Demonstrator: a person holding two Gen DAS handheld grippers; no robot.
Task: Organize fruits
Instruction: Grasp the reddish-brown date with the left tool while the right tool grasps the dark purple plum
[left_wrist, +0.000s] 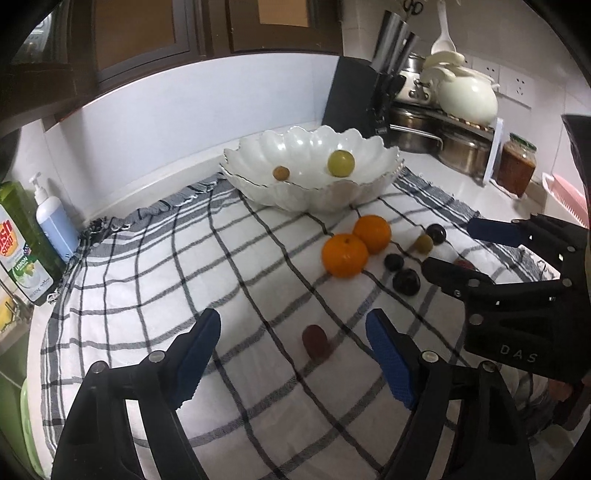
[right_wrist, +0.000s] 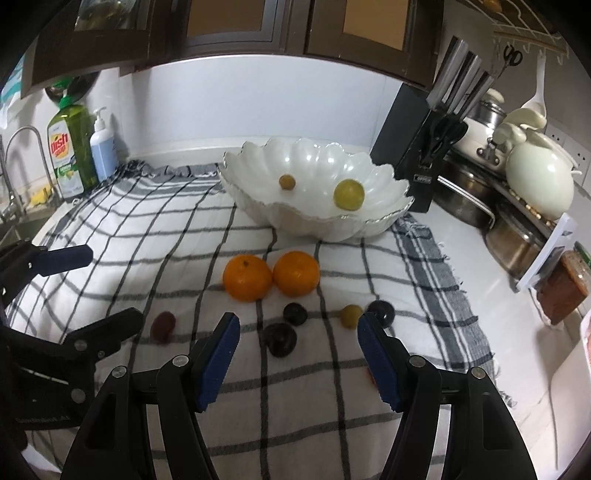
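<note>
A white scalloped bowl (left_wrist: 280, 192) (right_wrist: 295, 221) stands at the back of the checked cloth and holds a green plum (left_wrist: 341, 163) and a small brown fruit (left_wrist: 281, 172). Two oranges (left_wrist: 345, 254) (right_wrist: 247, 277) lie in front of it. Beside them are three dark plums (right_wrist: 280, 339), a small green fruit (right_wrist: 351, 315) and a red fruit (left_wrist: 314, 339) (right_wrist: 163, 325). My left gripper (left_wrist: 293, 354) is open, just above the red fruit. My right gripper (right_wrist: 298, 354) is open, above the dark plums. A second red fruit (left_wrist: 463, 264) lies partly hidden by the right gripper.
The checked cloth (left_wrist: 147, 280) covers the counter. A dish soap bottle (right_wrist: 68, 151) and pump bottle (right_wrist: 103, 147) stand at the left by the sink tap (right_wrist: 22, 162). A knife block (right_wrist: 424, 147), steel pots (right_wrist: 469, 195), a white pot (right_wrist: 539, 188) and a jar (left_wrist: 517, 166) crowd the right.
</note>
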